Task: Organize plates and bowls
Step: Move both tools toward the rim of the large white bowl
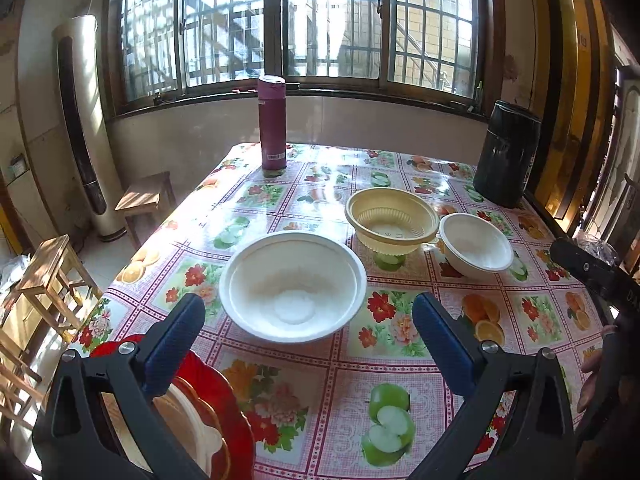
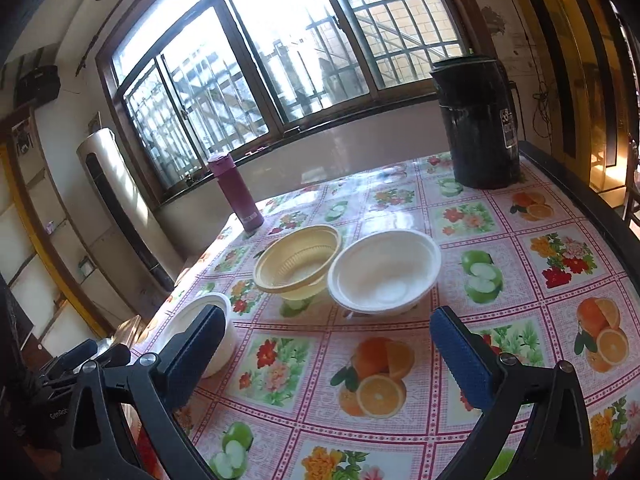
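A large white bowl (image 1: 293, 286) sits on the table just ahead of my open, empty left gripper (image 1: 308, 316). A yellow ribbed bowl (image 1: 392, 220) and a smaller white bowl (image 1: 476, 246) stand touching behind it to the right. A red plate (image 1: 224, 412) with lighter plates on it lies under my left finger at the table's near left corner. In the right wrist view my right gripper (image 2: 326, 334) is open and empty, short of the smaller white bowl (image 2: 384, 272) and the yellow bowl (image 2: 298, 260). The large white bowl (image 2: 202, 328) is partly hidden behind its left finger.
A purple flask (image 1: 272, 122) stands at the table's far left and a black kettle (image 1: 506, 154) at the far right. The fruit-print tablecloth (image 1: 320, 392) covers the table. Wooden stools (image 1: 52, 268) stand left of the table. A window fills the far wall.
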`<state>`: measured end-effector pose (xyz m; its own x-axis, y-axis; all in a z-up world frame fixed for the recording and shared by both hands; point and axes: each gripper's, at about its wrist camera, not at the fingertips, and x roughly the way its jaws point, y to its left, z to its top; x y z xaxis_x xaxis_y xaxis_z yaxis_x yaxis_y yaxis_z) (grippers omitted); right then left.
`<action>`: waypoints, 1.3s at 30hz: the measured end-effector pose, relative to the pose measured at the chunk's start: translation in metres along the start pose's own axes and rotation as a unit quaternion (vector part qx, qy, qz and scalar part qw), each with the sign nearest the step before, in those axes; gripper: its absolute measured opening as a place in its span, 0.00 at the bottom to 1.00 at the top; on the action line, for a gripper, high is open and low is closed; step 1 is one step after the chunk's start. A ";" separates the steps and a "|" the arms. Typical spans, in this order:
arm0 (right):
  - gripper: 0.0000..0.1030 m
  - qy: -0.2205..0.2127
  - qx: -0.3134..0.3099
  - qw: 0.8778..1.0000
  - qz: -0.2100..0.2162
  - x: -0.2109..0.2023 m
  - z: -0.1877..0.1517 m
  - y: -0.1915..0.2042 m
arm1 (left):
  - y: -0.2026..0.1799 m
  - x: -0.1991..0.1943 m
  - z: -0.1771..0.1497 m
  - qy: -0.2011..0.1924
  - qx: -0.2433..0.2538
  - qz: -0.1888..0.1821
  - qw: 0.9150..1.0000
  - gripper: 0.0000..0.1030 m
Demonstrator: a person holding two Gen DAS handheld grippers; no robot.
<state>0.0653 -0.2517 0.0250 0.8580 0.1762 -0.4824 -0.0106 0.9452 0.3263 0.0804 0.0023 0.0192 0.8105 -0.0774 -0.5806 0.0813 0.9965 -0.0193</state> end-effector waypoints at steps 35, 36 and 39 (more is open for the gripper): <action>1.00 -0.099 -0.227 0.957 -0.150 -0.100 0.056 0.174 | 0.055 -0.108 0.083 -0.069 -0.046 -0.017 0.996 1.00; 1.00 -0.096 -0.228 0.958 -0.149 -0.097 0.057 0.173 | 0.054 -0.105 0.086 -0.064 -0.046 -0.020 0.997 1.00; 1.00 -0.081 -0.219 0.964 -0.131 -0.090 0.061 0.174 | 0.053 -0.093 0.103 -0.047 -0.038 -0.022 0.998 1.00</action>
<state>0.0174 -0.1199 0.1748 0.9293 -0.0954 -0.3567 0.0315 0.9830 -0.1808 0.0689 0.0592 0.1559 0.8587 -0.1195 -0.4984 0.0758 0.9914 -0.1071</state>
